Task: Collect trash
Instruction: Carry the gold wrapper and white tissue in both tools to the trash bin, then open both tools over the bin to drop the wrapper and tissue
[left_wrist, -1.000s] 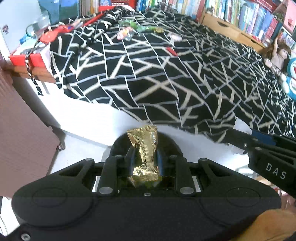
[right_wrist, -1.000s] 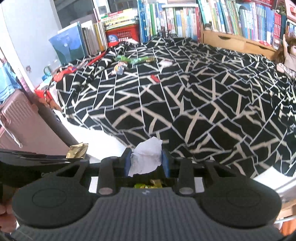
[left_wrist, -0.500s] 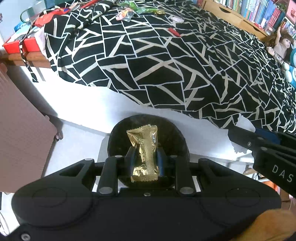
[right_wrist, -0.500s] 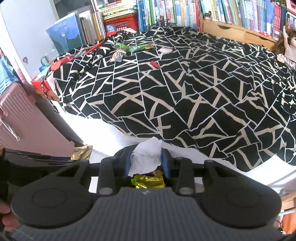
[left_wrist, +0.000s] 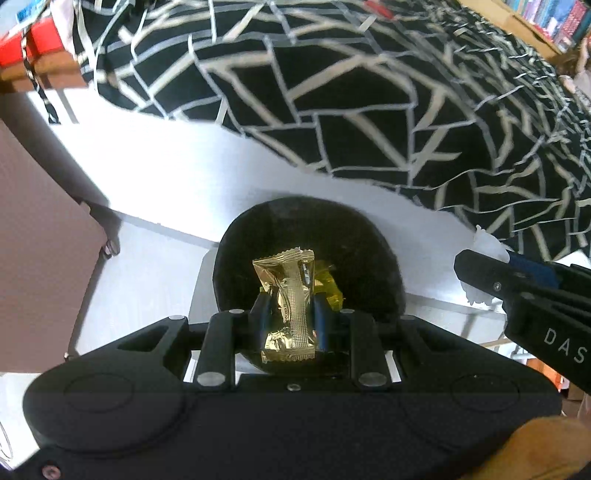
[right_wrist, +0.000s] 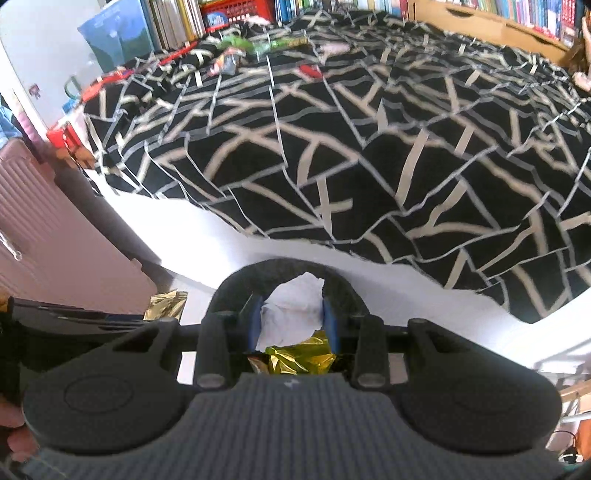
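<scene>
My left gripper (left_wrist: 290, 306) is shut on a gold foil wrapper (left_wrist: 290, 299), held upright right over the mouth of a round black bin (left_wrist: 369, 251) on the floor by the bed. A yellow-green wrapper (left_wrist: 328, 288) lies inside the bin. My right gripper (right_wrist: 293, 314) is shut on a crumpled white tissue (right_wrist: 291, 314), above the same bin's rim (right_wrist: 236, 280), with the yellow wrapper (right_wrist: 299, 358) below it. In the left wrist view the right gripper (left_wrist: 480, 273) comes in from the right with the tissue (left_wrist: 489, 245). The gold wrapper (right_wrist: 166, 304) shows at the left in the right wrist view.
The bed with a black-and-white patterned cover (right_wrist: 351, 147) fills the far side; several wrappers (right_wrist: 258, 46) lie at its far end. A pink suitcase (right_wrist: 48, 236) stands at the left. Red boxes (left_wrist: 40, 44) sit on a low stand. Bookshelves (right_wrist: 480, 14) line the back.
Both grippers have come down toward the black bin, which now looms larger below them. The yellow wrapper inside the bin has come into view. Both grips are unchanged.
</scene>
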